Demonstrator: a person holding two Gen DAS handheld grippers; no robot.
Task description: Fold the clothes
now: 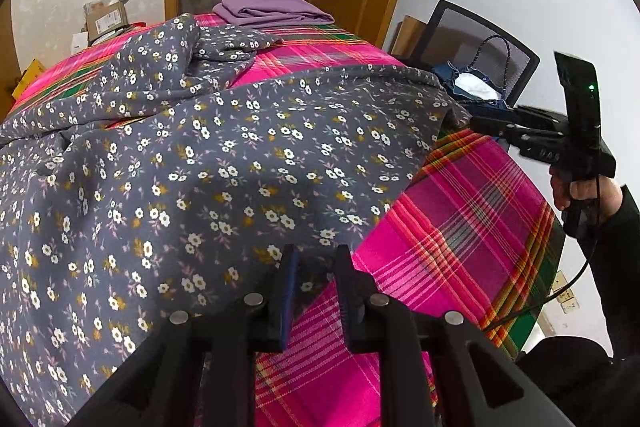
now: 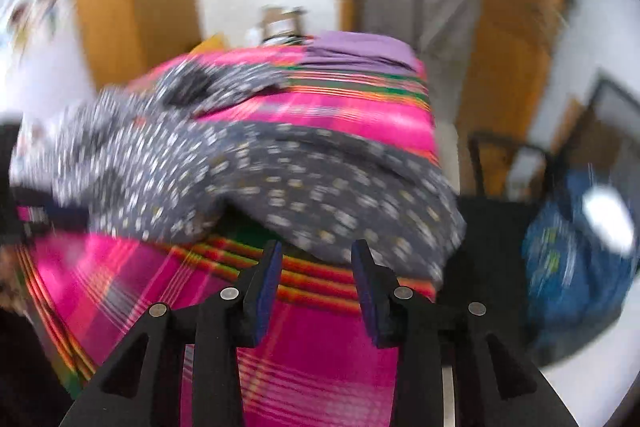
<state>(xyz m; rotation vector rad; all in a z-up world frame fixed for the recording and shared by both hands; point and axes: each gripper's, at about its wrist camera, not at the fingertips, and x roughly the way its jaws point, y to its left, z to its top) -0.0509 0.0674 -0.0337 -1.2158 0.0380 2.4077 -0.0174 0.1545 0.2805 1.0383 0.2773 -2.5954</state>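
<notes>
While the floral garment lies spread and rumpled over the left and middle of the left wrist frame, on a pink plaid cloth, the left gripper stands at the bottom centre with its jaws a little apart. The garment's lower edge runs just at its fingertips; no fabric shows pinched between the pads. At the right edge of that frame a hand holds the right gripper, whose tips sit close to the garment's right corner; whether they touch it cannot be told. In the blurred right wrist frame, the right gripper's jaws stand released and well apart at the bottom centre, empty, over bare plaid, with the garment's edge just above them. A folded purple cloth lies at upper centre, beyond the garment. A chair with a blue bag stands at right.
</notes>
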